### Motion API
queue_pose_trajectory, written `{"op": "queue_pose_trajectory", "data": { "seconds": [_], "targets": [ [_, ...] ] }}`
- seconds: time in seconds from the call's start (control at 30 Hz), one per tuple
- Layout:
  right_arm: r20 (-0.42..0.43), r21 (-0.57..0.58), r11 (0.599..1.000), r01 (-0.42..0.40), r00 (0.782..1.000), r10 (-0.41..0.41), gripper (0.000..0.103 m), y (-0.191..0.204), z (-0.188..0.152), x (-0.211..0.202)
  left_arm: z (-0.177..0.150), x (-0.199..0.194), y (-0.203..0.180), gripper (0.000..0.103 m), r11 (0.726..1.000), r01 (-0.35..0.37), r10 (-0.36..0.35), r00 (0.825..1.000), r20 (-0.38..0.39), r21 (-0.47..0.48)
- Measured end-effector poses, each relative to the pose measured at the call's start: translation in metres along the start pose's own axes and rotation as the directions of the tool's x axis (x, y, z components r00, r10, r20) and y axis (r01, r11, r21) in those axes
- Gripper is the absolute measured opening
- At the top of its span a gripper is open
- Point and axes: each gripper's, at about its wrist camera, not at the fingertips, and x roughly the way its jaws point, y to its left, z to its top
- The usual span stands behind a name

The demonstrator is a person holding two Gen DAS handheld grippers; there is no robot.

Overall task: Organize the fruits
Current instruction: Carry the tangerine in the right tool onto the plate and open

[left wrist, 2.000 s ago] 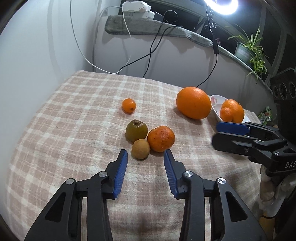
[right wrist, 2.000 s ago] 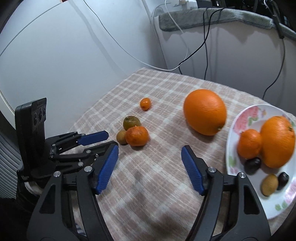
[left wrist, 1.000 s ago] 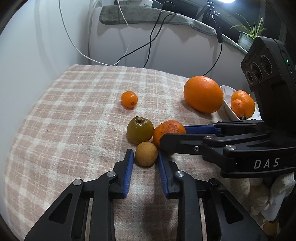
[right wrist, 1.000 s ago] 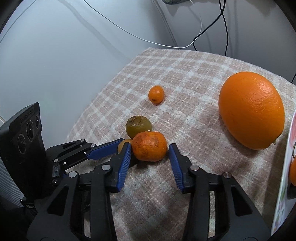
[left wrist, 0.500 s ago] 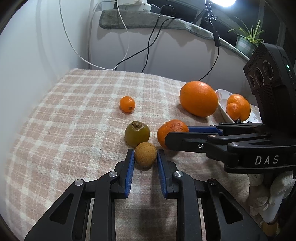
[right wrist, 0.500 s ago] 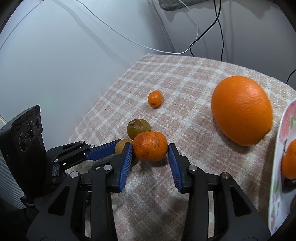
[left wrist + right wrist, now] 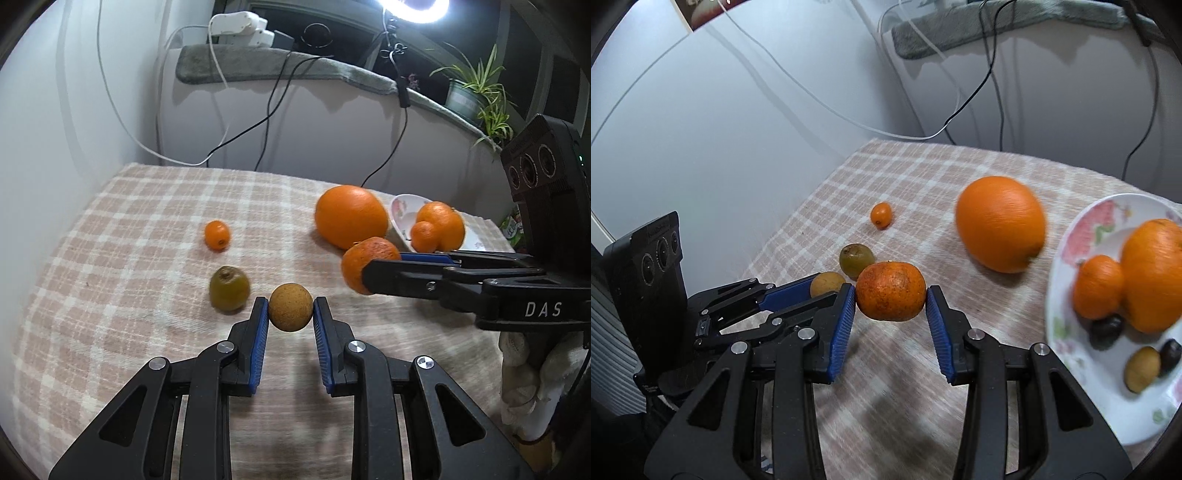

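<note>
Checked tablecloth (image 7: pixel 122 221), cables (image 7: pixel 273 96), potted plant (image 7: pixel 476 96).

A: How is the left gripper (image 7: pixel 290 309) set?
B: Its 2 blue-padded jaws are clamped on a small brown fruit (image 7: pixel 290 307), pointing forward.
A: And the right gripper (image 7: pixel 890 293)?
B: Jaws wider, pinching a tangerine (image 7: pixel 890 290) from both sides, reaching across in front of the left.

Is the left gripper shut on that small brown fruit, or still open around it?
Shut on it: the left gripper has both blue pads pressed against the small brown fruit.
</note>
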Motion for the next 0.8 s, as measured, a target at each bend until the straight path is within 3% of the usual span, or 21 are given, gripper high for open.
{"op": "queue_pose_trajectory", "data": {
  "seconds": [0.8],
  "targets": [
    [0.147,0.108,0.986,0.126,0.979,-0.141,0.041,-0.071,-0.033,-0.103,0.014,0.006,-0.080,0.023,0.989,0.129,-0.131,0.991,0.022,0.074]
  ]
}}
